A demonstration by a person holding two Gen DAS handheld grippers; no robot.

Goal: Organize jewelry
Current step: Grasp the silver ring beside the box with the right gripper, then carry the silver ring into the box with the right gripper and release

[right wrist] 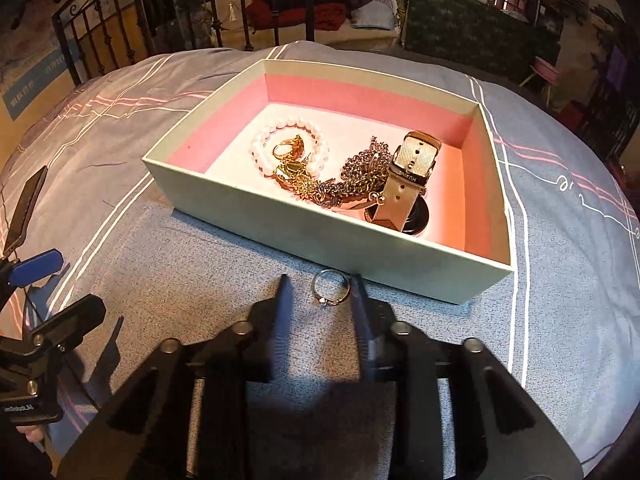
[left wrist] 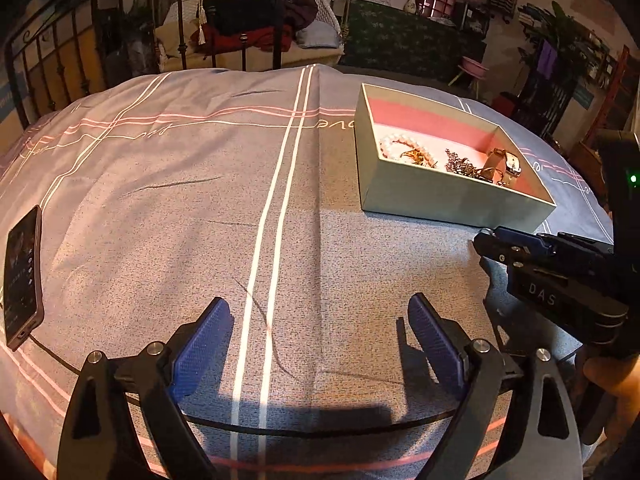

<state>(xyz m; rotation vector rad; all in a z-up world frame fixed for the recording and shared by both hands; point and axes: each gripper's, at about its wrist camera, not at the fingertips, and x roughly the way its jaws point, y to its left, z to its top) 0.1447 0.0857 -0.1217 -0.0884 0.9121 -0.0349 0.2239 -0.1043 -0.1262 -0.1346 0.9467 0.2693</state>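
My right gripper (right wrist: 320,292) points down at the grey woven bedspread (right wrist: 192,264), its narrow dark jaws partly closed around a thin silver ring with a small clear stone (right wrist: 330,289). The ring lies flat on the cloth just in front of the near wall of the pale green cardboard box with a pink lining (right wrist: 304,236). The right-hand jaw looks to be touching the band while the other stands clear, so I judge the ring bracketed, not yet gripped; lying flat, it will want a careful pinch.

The box sits open-topped so pieces can be dropped in from above. Already inside lie a white pearl bracelet (right wrist: 288,128), a gold ring (right wrist: 289,147), a tangle of gold and silver chains (right wrist: 352,178) and a beige fabric-strap watch (right wrist: 408,176).

My left gripper (left wrist: 320,344), with ribbed blue pads (left wrist: 204,344), hangs wide open and empty over bare bedspread to the left, well clear of the box, near a dark phone (left wrist: 22,276)
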